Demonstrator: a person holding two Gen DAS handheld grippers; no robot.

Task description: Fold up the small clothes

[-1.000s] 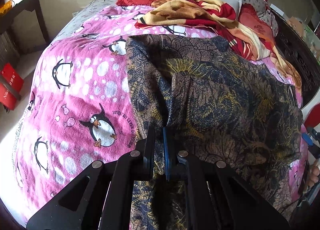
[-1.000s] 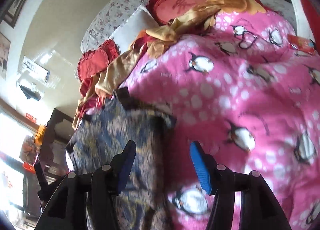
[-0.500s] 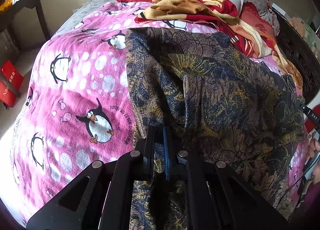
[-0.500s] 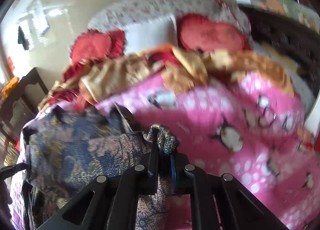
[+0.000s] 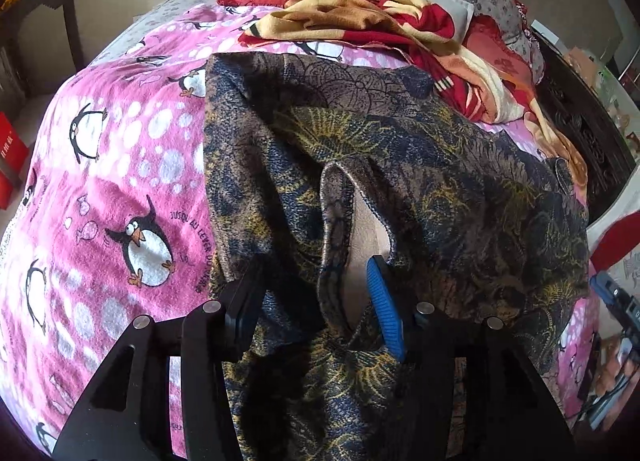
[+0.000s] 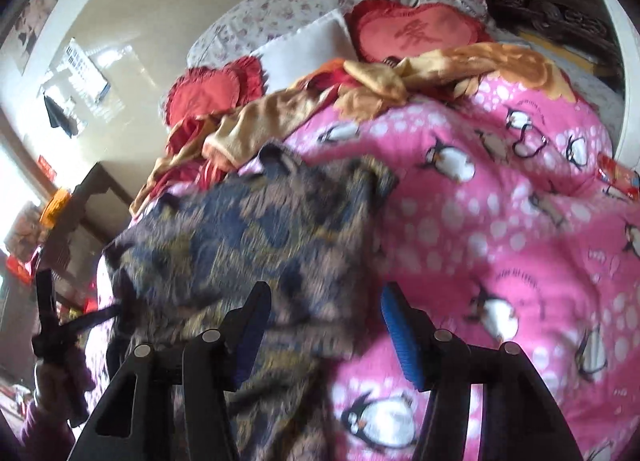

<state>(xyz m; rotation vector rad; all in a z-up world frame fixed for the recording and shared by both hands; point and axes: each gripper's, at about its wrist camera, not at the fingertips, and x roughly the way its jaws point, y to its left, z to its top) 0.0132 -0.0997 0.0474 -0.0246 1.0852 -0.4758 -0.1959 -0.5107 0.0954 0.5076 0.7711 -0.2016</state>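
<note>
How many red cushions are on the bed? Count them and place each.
2. One red cushion lies left of the white pillow, the other right of it; the blanket may hide more.

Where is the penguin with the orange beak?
In the left wrist view, the penguin is on the pink blanket, left of the dark patterned garment.

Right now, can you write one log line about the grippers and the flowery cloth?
left gripper: jaws opening, cloth fold between | right gripper: jaws opening, cloth edge between | patterned cloth: lying on penguin blanket
</note>
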